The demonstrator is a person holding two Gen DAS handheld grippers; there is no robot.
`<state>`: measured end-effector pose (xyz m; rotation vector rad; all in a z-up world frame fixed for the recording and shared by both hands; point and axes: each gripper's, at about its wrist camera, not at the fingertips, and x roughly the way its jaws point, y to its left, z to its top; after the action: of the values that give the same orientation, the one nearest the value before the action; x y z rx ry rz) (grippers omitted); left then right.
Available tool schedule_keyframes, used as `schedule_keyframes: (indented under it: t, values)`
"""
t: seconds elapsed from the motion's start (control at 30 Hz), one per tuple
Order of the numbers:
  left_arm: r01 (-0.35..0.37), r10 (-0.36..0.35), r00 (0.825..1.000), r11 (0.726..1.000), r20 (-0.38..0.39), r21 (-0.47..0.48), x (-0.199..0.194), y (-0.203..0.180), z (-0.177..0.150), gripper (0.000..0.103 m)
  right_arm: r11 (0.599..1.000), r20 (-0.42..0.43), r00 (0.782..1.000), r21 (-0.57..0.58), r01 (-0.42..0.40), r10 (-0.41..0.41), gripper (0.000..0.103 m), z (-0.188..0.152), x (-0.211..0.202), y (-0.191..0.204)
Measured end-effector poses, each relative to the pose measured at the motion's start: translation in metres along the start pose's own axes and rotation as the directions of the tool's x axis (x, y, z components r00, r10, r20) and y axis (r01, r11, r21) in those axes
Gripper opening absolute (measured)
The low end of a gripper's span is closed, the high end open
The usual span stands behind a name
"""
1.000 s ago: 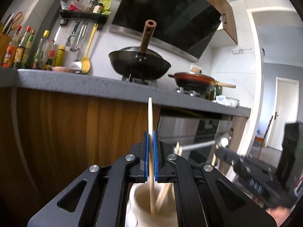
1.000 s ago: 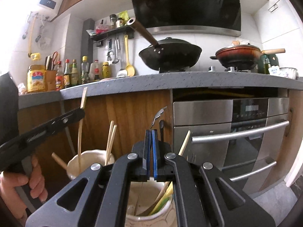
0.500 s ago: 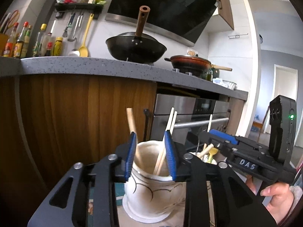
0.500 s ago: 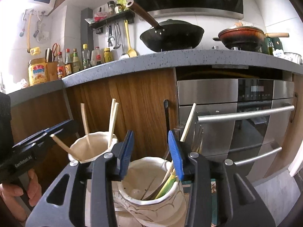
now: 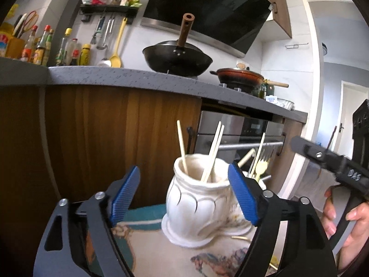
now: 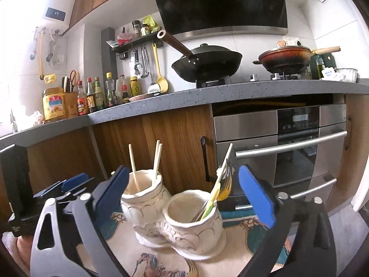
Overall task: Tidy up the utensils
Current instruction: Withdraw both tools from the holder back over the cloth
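Readable only: "DAS" in pale letters on the black body of the right hand-held gripper [image 5: 332, 161], at 3 o'clock; other labels too blurred.

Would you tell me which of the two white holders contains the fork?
The nearer holder, on the right in the right wrist view: it holds the fork. The other holder holds only chopsticks.

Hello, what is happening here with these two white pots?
A person is sorting utensils with a handheld tool in each hand. Both tools are open and hold nothing: the left tool and the right tool. On the patterned cloth stand two white ceramic holders side by side. The left holder has chopsticks; the right holder has a fork and other utensils.
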<state>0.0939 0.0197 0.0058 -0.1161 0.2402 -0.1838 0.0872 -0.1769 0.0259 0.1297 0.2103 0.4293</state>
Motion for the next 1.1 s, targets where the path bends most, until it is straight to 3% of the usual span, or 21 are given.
schedule_keyframes:
  t: [0.1,0.67,0.83,1.1]
  values:
    - [-0.008,0.009,1.000,1.000,-0.013,0.005,-0.008,-0.002,-0.008,0.090,1.000,-0.008,1.000,0.011,0.010,-0.010,0.098,-0.005,-0.010,0.000]
    - [0.015,-0.013,0.995,1.000,-0.100,0.020,-0.033,-0.016,-0.042,0.092,0.986,-0.118,0.987,0.113,0.125,-0.111,0.098,-0.052,-0.052,-0.033]
    - [0.032,-0.031,0.987,0.999,-0.155,0.006,-0.032,-0.019,-0.054,0.092,0.981,-0.203,0.971,0.122,0.153,-0.126,0.098,-0.073,-0.053,-0.044]
    - [0.068,-0.056,0.961,0.997,-0.269,0.037,-0.014,-0.030,-0.076,0.092,0.980,-0.318,0.940,0.105,0.167,-0.126,0.098,-0.097,-0.049,-0.052]
